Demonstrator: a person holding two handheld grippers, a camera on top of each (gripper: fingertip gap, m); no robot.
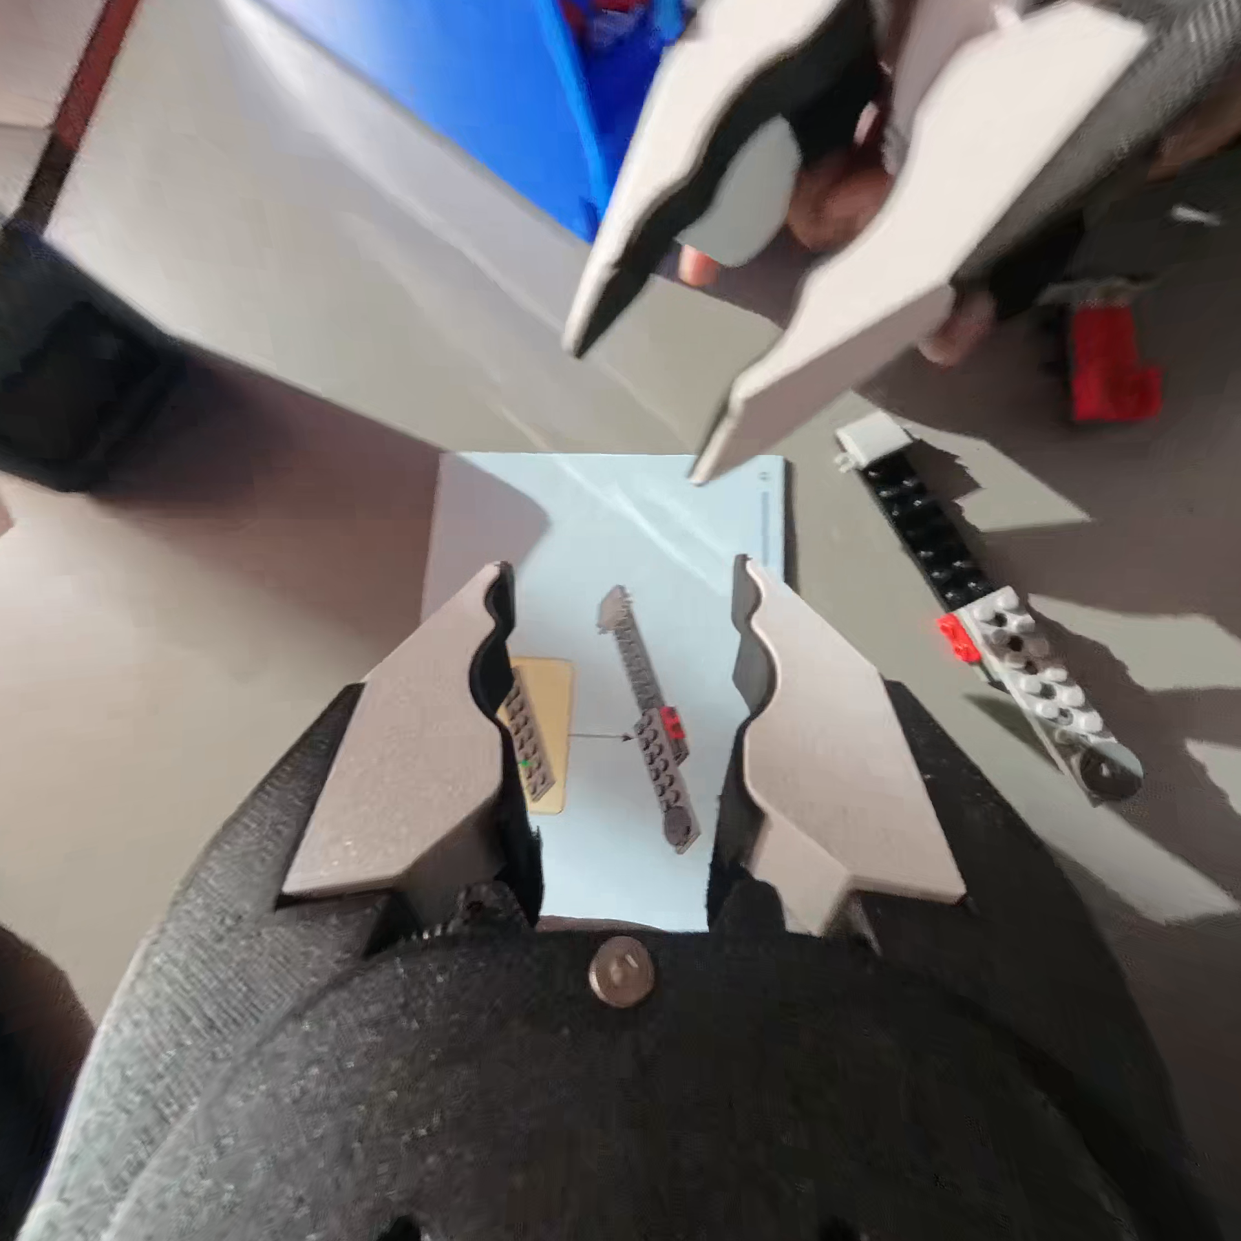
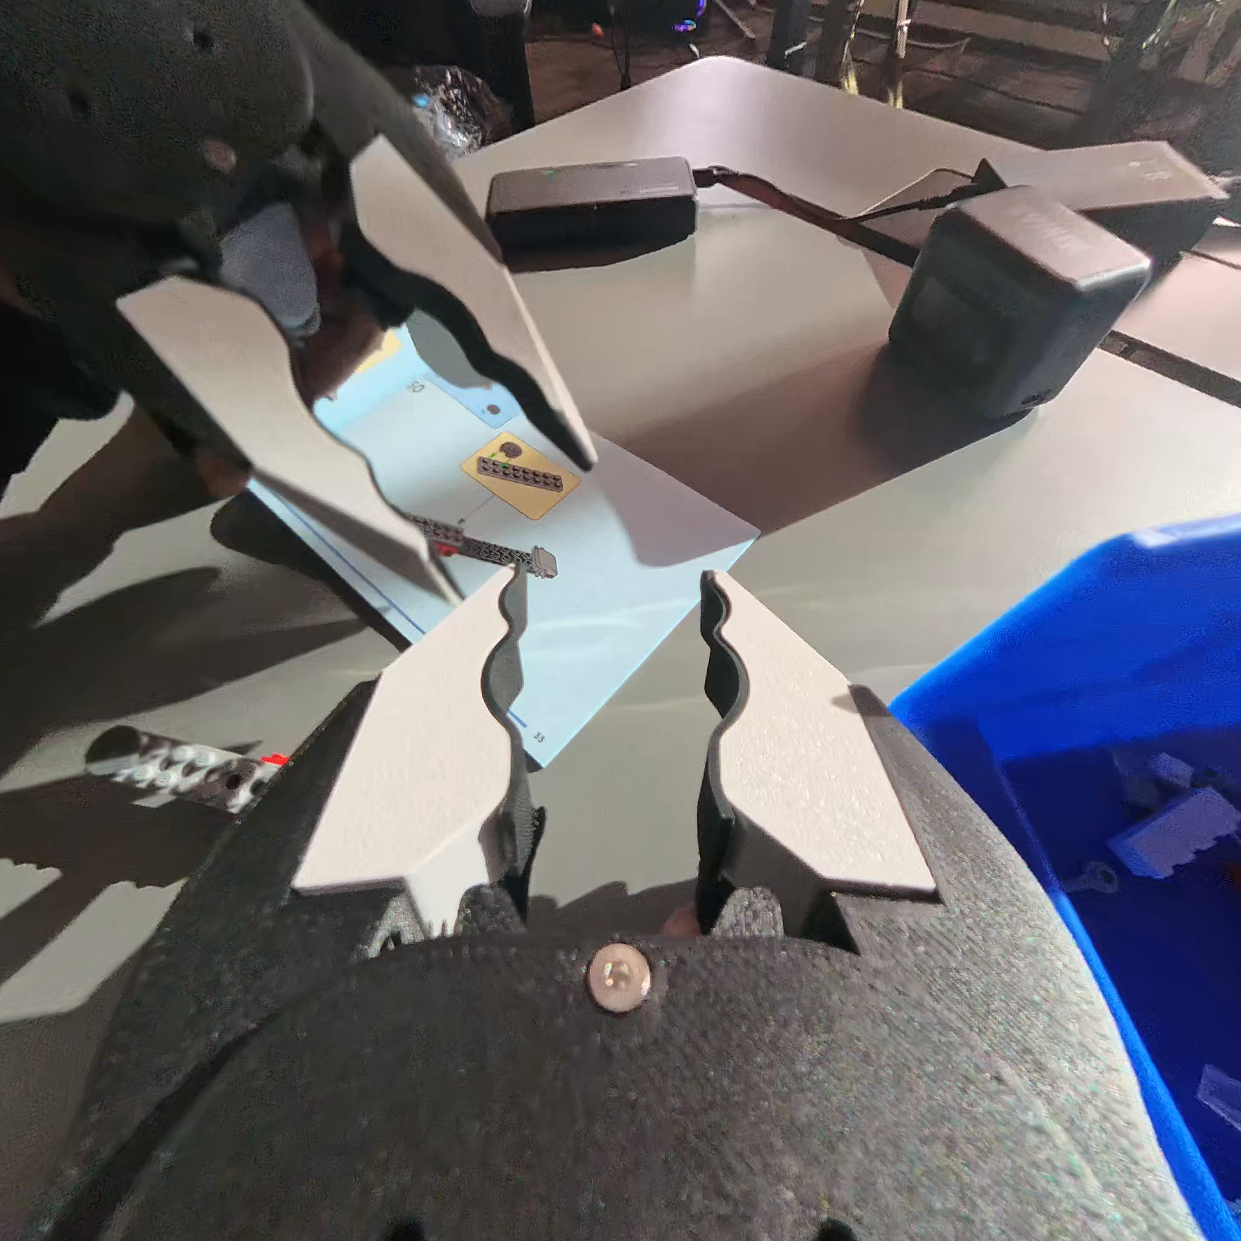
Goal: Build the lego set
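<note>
The open instruction booklet (image 1: 604, 510) lies on the grey table under both grippers, showing a printed picture of a long plate build. My left gripper (image 1: 621, 567) is open and empty above the page. My right gripper (image 1: 638, 413) comes in from the upper right, open and empty, with one fingertip close over the page's far edge. The partly built lego strip (image 1: 987, 618), a black plate with a light grey plate, a red piece and a dark round stud, lies on the table right of the booklet. In the right wrist view my right gripper (image 2: 611, 576) is open over the booklet (image 2: 604, 624), facing the left gripper (image 2: 520, 530); the strip (image 2: 181, 772) lies at lower left.
A blue bin (image 2: 1108, 671) with loose grey pieces stands at the right; it also shows in the left wrist view (image 1: 483, 87). A red lego part (image 1: 1108, 376) lies beyond the strip. A flat black box (image 2: 591, 198) and a black cube-shaped device (image 2: 1007, 295) sit at the table's far side. My right fingertips sit around 4 cm from my left ones. The black cube-shaped device (image 2: 1007, 295) is about equally far from each gripper, around 15 cm.
</note>
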